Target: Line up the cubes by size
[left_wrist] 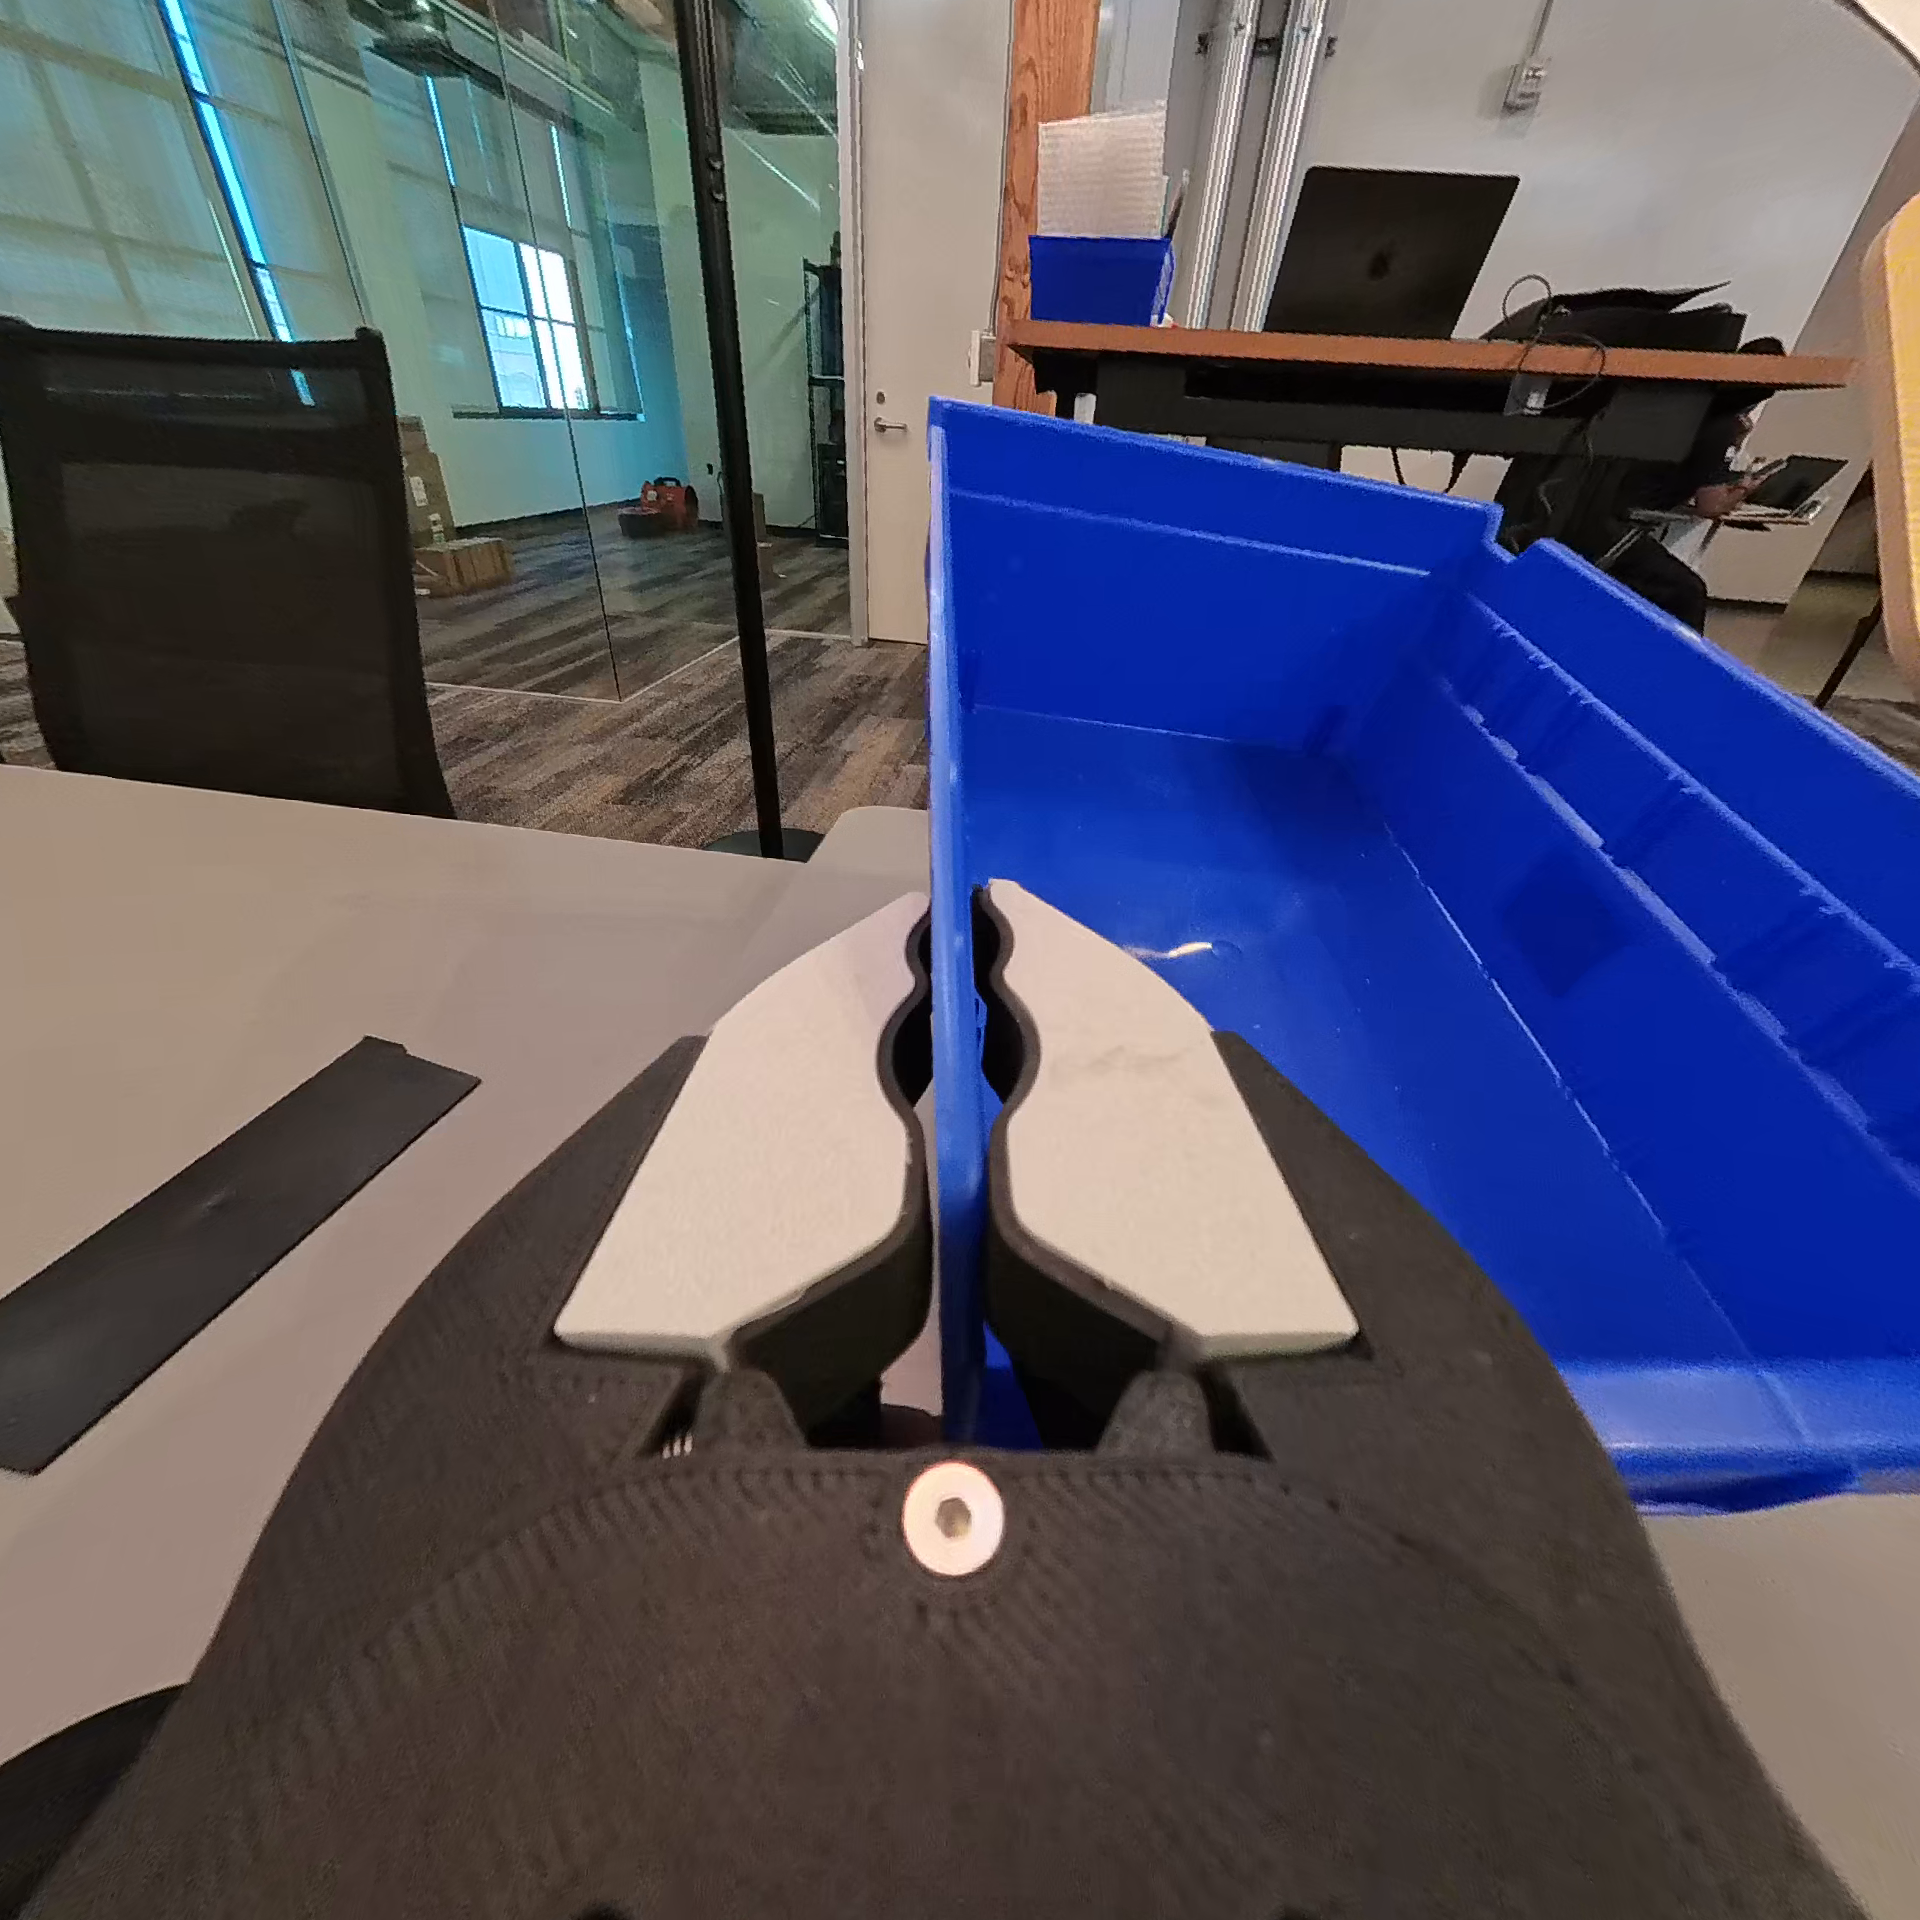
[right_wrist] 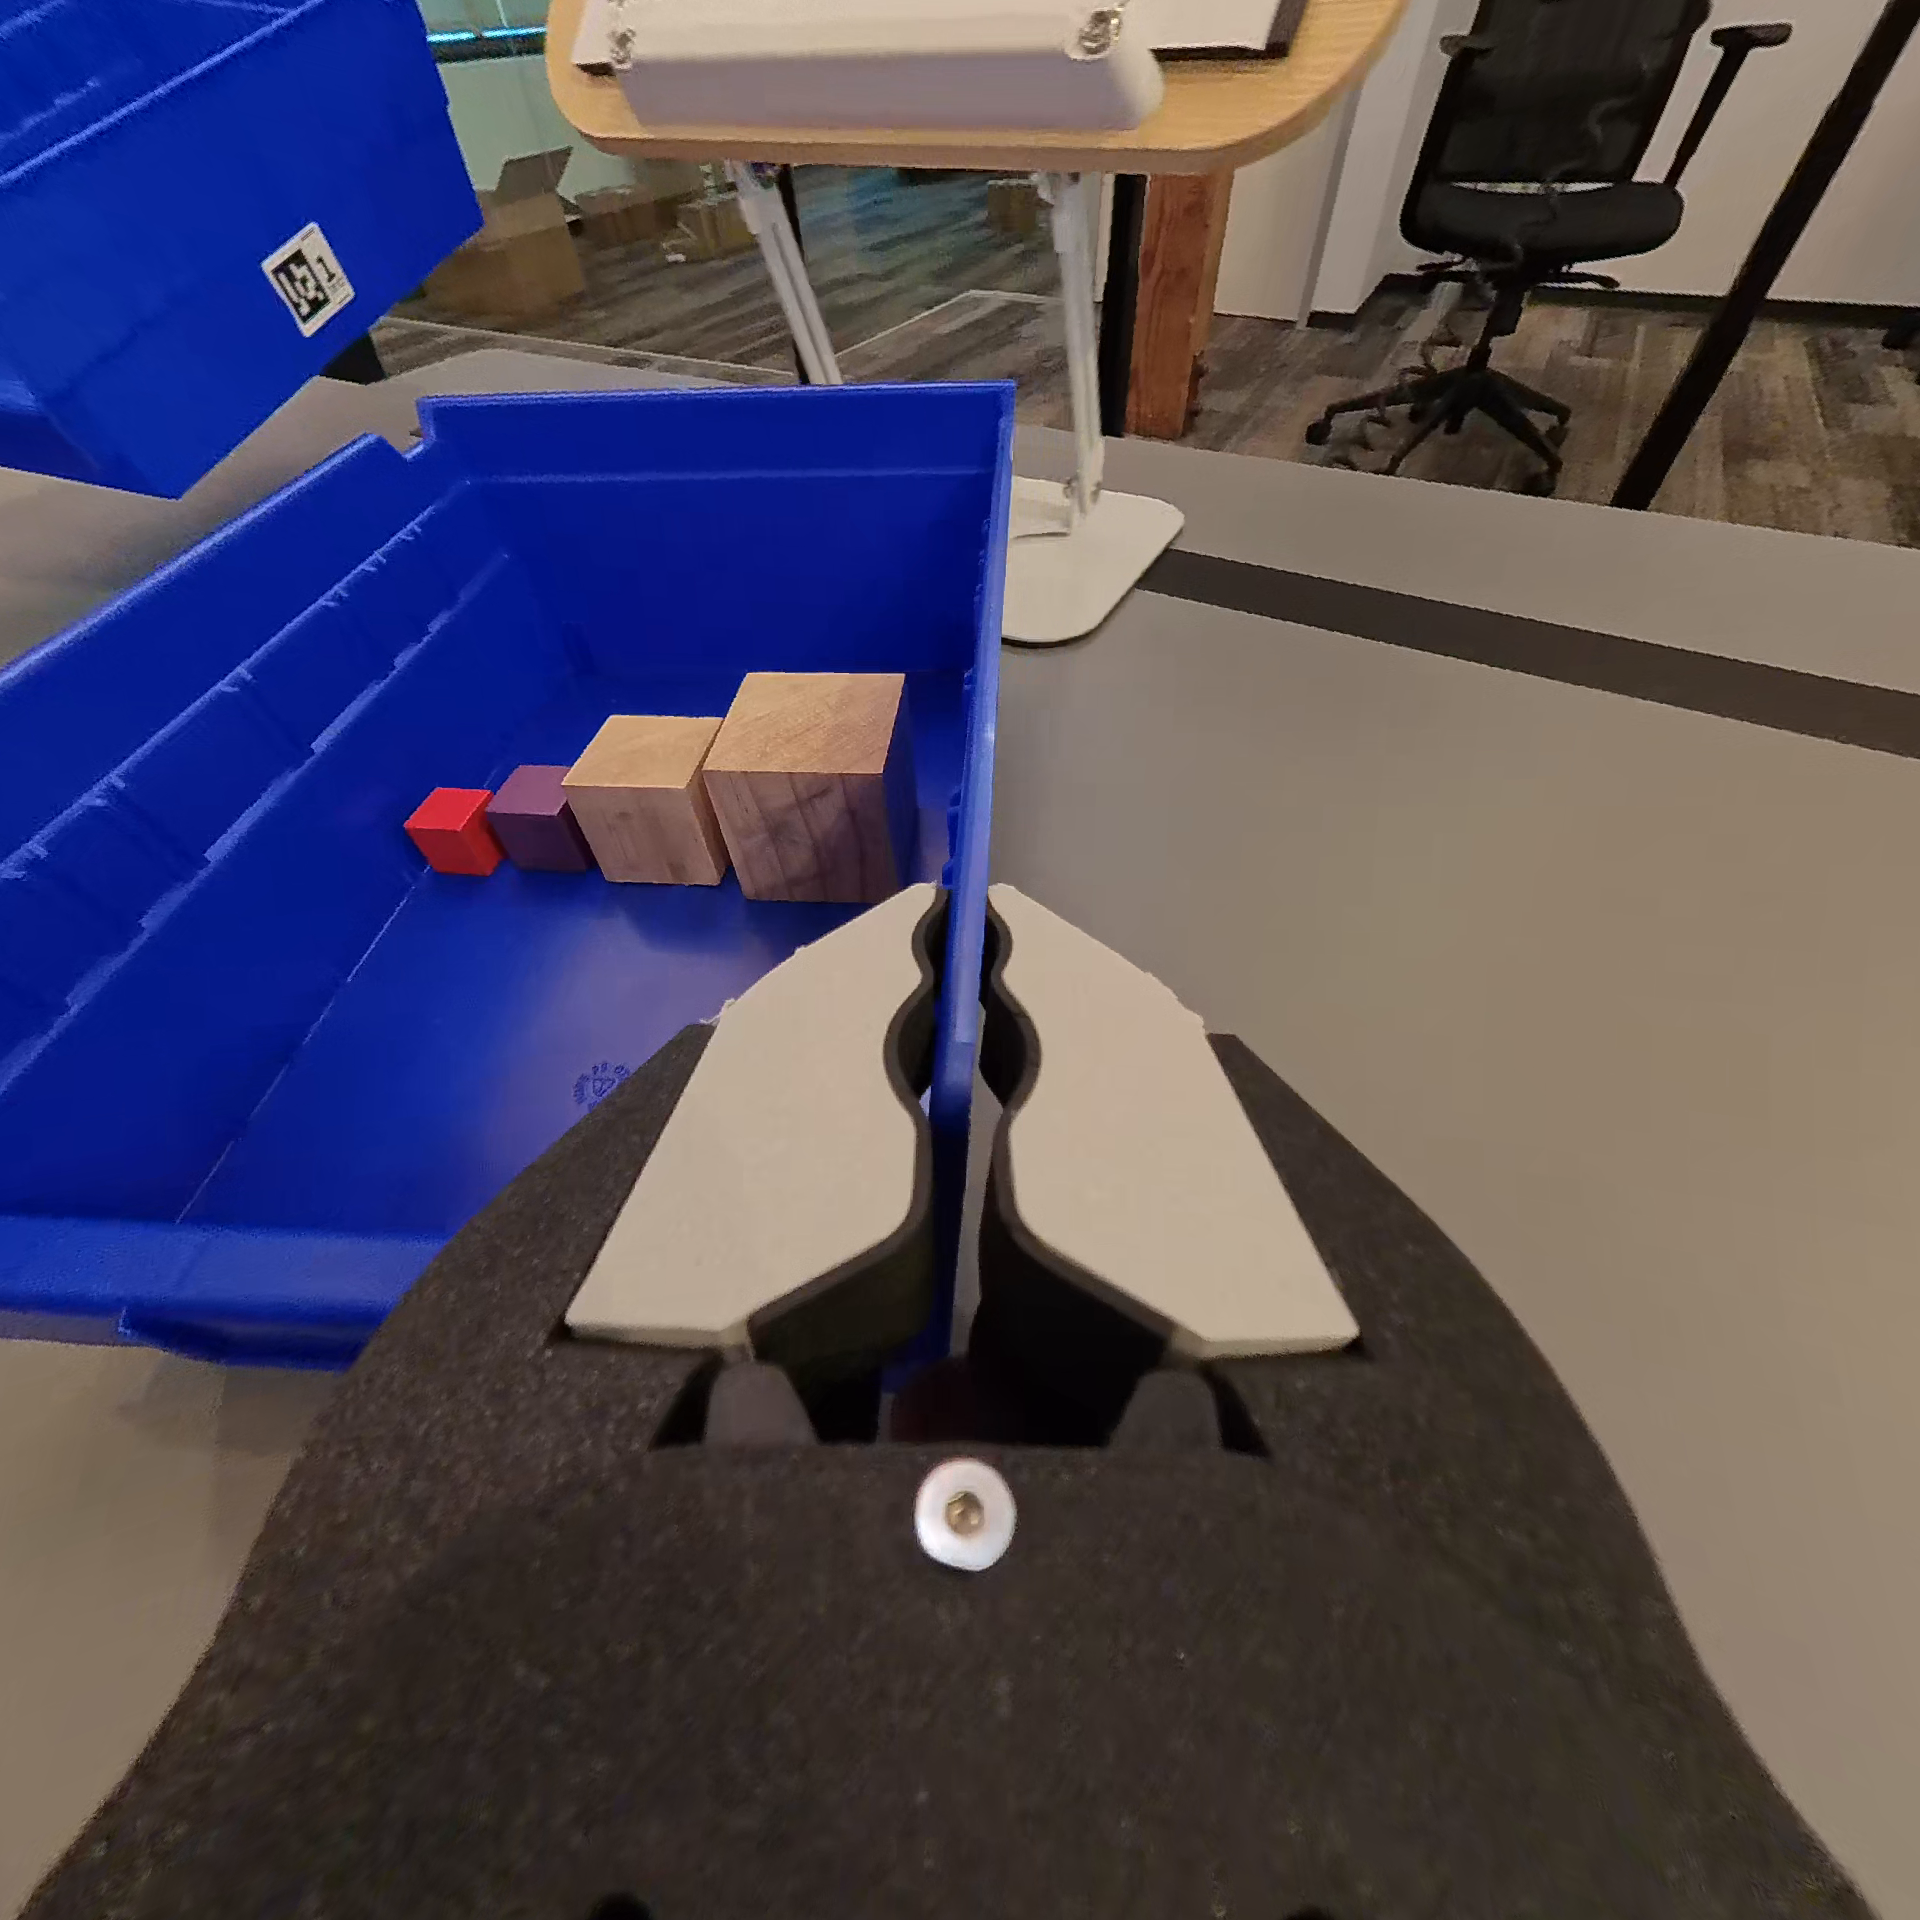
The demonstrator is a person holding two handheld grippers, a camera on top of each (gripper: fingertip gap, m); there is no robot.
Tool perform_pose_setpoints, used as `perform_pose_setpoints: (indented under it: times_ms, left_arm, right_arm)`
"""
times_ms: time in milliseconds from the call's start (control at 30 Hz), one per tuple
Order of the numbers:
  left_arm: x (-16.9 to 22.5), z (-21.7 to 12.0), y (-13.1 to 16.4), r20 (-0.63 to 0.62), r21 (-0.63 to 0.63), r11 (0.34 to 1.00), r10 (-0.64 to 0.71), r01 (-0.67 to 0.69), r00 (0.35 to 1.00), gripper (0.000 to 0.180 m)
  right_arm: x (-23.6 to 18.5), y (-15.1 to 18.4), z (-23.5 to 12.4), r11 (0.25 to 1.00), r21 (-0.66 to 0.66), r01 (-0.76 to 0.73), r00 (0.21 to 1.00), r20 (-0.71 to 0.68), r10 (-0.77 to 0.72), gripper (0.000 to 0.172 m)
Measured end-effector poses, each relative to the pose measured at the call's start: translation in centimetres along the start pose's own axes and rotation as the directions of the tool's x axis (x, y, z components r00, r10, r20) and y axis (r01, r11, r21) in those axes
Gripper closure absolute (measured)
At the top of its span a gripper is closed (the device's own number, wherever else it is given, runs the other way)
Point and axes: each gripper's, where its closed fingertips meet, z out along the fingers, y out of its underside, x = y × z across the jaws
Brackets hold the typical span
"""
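Blue plastic bin (right_wrist: 312, 1039) wall pinched by your right gripper (right_wrist: 961, 914); left gripper (left_wrist: 951, 914) pinches a blue bin wall too. Red cube (right_wrist: 452, 828), purple cube (right_wrist: 535, 818), two wooden cubes (right_wrist: 649, 795) lined up front-left of right gripper, inside bin.

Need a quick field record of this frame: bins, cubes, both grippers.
bin: blue bin on grey table
cubes: four in a row inside the bin, rising in size: red cube, purple cube, light wood cube, large wood cube
left gripper: clamped on a blue bin wall
right gripper: clamped on bin's right wall
second bin: upper left, tilted
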Motion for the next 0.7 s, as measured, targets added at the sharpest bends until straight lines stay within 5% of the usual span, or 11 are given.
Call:
perform_pose_setpoints:
  times_ms: [700]
  left_arm:
    - [-3.1,-2.4,-3.1,0.059,0.086,0.995,-0.055,0.050,0.997,0.176]
  right_arm:
    - [-8.0,-2.3,8.9,1.000,0.003,0.010,0.992,0.125,-0.010,0.170]
